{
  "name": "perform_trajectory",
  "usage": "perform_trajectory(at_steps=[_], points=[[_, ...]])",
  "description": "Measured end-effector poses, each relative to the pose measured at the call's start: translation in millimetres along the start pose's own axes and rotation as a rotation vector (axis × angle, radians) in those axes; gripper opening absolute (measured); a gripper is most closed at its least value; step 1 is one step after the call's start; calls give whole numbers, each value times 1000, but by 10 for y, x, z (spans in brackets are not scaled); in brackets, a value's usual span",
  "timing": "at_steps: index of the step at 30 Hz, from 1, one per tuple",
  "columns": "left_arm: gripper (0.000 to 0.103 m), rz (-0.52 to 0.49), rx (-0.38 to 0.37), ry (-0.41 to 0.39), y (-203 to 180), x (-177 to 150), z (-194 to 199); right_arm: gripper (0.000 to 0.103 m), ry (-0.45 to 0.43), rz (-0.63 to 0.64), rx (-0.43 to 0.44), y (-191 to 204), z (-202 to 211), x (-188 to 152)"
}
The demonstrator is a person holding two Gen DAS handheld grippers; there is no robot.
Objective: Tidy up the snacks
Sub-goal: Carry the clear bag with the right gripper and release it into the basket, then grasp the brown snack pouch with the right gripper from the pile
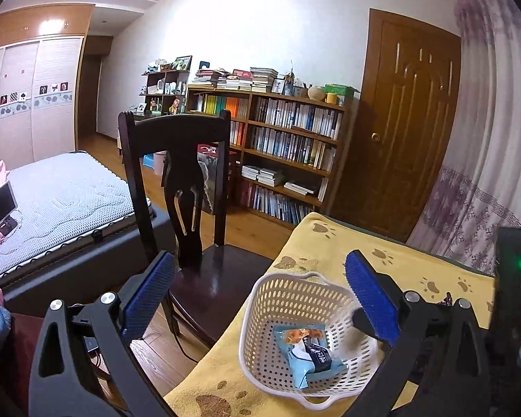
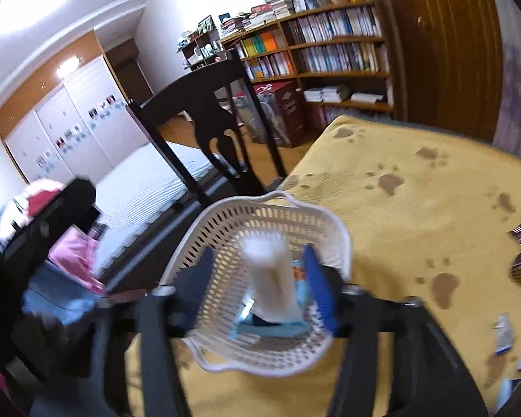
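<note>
White perforated basket (image 1: 295, 299) sits on a yellow paw-print cloth (image 1: 416, 264) covering the table, near the table's left edge. Inside, flat on the basket floor, lies a light-blue snack packet (image 1: 309, 354) with a dark label and a picture of food at its far end. Left gripper (image 1: 260, 299) hangs over the basket's near-left side, blue-padded fingers (image 1: 149, 295) spread wide with nothing between them; the right-hand finger reaches over the basket's right rim, the left-hand one stands out over the dark wooden chair (image 1: 177, 187) beside the table. Right wrist view is motion-blurred: right gripper (image 2: 260, 278) is poised over the same basket (image 2: 225, 222), its fingers set narrow either side of a pale, upright snack packet (image 2: 271, 278); whether the pads actually pinch it cannot be told through the blur. The blue packet (image 2: 271, 328) shows underneath it on the basket floor. More wrapped snacks lie loose on the cloth (image 2: 416, 208) at the right: two dark striped ones (image 2: 520, 246) farther off, pale-blue ones (image 2: 503, 337) nearer the right edge. Beyond the chair: a bed (image 1: 62, 194) to the left, a bookshelf (image 1: 288, 146) and brown door (image 1: 406, 118) at the far wall.
</note>
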State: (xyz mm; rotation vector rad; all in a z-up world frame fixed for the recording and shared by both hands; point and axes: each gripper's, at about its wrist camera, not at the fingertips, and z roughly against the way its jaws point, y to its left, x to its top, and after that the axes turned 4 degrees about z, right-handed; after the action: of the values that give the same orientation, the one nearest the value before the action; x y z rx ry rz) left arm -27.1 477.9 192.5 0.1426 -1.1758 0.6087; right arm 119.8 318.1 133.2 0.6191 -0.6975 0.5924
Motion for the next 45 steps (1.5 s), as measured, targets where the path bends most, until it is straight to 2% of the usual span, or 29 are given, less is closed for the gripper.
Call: perform_trajectory(at_steps=[4,13,17,24,30,34,38,45], points=[[100,2,-5,11,-15,-11,-54,61,0,-11,-24,-102,1,-54],[100,-46,-27,18,-189,-94,-33,61,-4,-94,-167,-597,328,-331],[100,-84,-45,25,-332,-166,-15,61,-1,-104,-234,-820,539,-477],[100,-152,-82,60,-639,-332,-25,62,-35,-155,-372,-1354,1176,-743],[100,-230,-110,83,-945,-524,-14,72,-72,-210,-498,-1771,1651,-922],[100,-289,-140,102,-1162,-647,-1,75,-44,-263,-579,-2007,1794,-1063],[100,-322,-165,125,-1335,-742,-24,75,-1,-316,-594,-2205,1760,-1178],[100,-369,-192,146,-1536,-862,-31,78,67,-349,-566,-2441,1502,-1209]])
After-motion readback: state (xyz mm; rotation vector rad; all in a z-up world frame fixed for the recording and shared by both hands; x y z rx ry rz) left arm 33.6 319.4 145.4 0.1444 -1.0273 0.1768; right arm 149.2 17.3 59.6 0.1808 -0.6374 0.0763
